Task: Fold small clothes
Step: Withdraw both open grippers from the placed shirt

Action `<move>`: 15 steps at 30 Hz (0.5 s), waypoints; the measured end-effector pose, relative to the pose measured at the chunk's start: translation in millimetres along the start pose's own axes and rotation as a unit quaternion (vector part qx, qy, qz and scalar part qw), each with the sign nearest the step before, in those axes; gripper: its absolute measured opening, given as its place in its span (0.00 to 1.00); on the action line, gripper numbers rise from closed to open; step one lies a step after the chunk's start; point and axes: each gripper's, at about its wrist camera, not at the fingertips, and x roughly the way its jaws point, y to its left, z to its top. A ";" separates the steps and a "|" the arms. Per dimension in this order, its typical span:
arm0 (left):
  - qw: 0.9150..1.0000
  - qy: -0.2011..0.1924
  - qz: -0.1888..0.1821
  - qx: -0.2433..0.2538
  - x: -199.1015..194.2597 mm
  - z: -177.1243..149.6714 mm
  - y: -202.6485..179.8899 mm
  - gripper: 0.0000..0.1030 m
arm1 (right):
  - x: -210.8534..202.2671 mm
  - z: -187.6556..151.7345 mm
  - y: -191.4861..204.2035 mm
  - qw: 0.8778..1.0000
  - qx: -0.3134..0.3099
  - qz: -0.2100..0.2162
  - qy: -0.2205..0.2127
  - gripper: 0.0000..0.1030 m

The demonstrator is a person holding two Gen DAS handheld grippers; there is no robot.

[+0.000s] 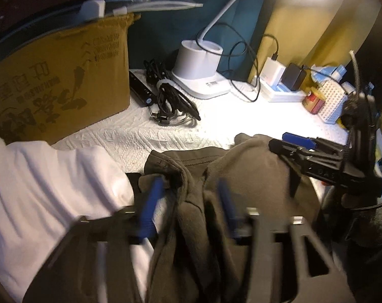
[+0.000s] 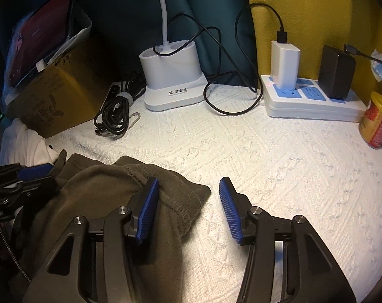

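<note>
While lamp light falls on the white textured table (image 2: 279, 176), entries run left to right.
Cardboard box: far left at the back (image 1: 59, 80), with a tablet (image 2: 39, 32) propped on top.
White garment: bunched at the left (image 1: 51, 176), just in front of the box.
Black cable bundle: beside the box (image 1: 170, 101).
Lamp base: white, centre back (image 2: 173, 78).
Olive garment: crumpled at the near left-centre of the table (image 2: 110, 189), touching the white garment.
Left gripper: (image 1: 189, 207) jaws spread, blurred; olive cloth lies between the blue pads (image 1: 150, 209), and no pinch shows.
Right gripper: (image 2: 188, 209) jaws spread; left pad (image 2: 148, 209) rests against a fold of the olive garment, right pad over bare table, nothing clamped.
Power strip: back right (image 2: 312, 106), carrying a white charger (image 2: 284, 63) and a black adapter (image 2: 336, 73).
Yellow-red can: far right edge (image 2: 375, 123).
</note>
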 end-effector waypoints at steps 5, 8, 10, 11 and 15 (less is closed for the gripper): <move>1.000 -0.002 0.002 -0.006 -7.8 -8.3 0.0 0.53 | -7.3 -4.0 -0.1 1.000 0.002 -0.009 0.001 0.57; 1.000 0.003 0.000 -0.004 -9.0 -15.8 -2.0 0.53 | -15.2 -7.3 2.5 1.000 -0.001 -0.012 -0.003 0.58; 1.000 0.009 0.000 -0.003 -8.4 -21.9 -2.8 0.53 | -20.2 -10.3 3.3 1.000 -0.003 -0.014 -0.002 0.58; 1.000 0.011 0.000 -0.003 -7.9 -24.6 -2.4 0.53 | -21.7 -11.5 3.6 1.000 -0.003 -0.016 -0.001 0.58; 1.000 0.019 0.008 -0.006 -2.9 -35.1 2.8 0.53 | -32.1 -20.5 2.9 1.000 -0.001 -0.021 -0.005 0.58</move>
